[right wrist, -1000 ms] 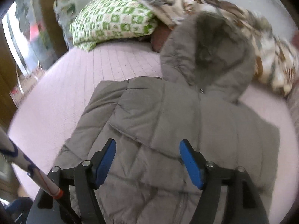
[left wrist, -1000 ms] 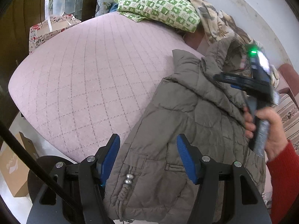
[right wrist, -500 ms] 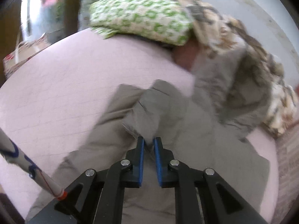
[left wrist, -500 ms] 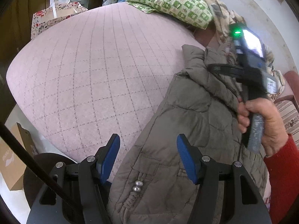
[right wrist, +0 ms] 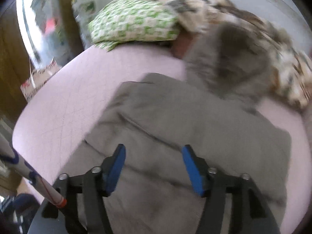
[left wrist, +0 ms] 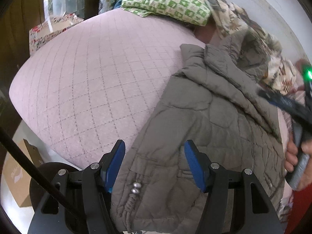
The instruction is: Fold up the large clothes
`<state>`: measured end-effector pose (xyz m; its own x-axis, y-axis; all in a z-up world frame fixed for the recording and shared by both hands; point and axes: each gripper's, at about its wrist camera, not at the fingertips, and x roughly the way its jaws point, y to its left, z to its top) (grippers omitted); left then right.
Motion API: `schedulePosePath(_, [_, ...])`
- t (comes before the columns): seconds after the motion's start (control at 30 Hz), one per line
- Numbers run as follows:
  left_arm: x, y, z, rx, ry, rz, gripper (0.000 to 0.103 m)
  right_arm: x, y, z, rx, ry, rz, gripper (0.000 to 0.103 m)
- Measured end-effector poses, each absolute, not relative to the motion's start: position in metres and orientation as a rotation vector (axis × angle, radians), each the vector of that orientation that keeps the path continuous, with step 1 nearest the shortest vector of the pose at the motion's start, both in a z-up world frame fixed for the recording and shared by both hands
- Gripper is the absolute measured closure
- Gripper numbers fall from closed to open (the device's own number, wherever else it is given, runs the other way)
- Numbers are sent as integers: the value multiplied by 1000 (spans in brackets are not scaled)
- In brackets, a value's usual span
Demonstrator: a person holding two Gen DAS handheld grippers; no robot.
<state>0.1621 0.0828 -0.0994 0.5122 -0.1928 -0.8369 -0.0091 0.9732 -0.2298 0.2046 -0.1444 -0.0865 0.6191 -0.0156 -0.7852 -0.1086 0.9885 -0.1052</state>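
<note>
My right gripper [right wrist: 153, 168] has just opened, dropping the sleeve it pinched across the coat [left wrist: 204, 136] on the bed [left wrist: 87, 78], so that fold is laid; left gripper [left wrist: 155, 163] hangs open over the hem.

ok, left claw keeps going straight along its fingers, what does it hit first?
Most likely the grey padded jacket: the left claw points down at its lower front, open, nothing in between. Depth is hard to judge.

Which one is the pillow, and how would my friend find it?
Look at the big pink quilted bed, then its far end. The pillow lies there, beside a brown-and-cream blanket. Only the pillow has green-and-white squares; the coat is plain grey.
</note>
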Motion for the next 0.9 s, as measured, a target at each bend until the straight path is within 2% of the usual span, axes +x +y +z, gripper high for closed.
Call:
schedulePosePath(0.2, [172,52,-105,-98,1042,-130,41,131,-257,-87,-25,931,-163,34])
schedulePosePath(0.37, [188,23,-134,-27,1133,-147,40,82,-307,-99,96,951,-224,34])
schedulePosePath(0.53, [191,7,-148,46,1119,-110,21,50,-315,-116,162,961,-208,34])
schedulePosePath(0.6, [193,4,-154,60,1115,-122,8,45,-311,-123,180,967,-189,34])
schedulePosePath(0.67, [194,6,-159,24,1108,-140,0,43,-306,-128,196,970,-170,34])
schedulePosePath(0.9, [187,11,-165,4,1069,-140,0,45,-292,-131,217,965,-126,33])
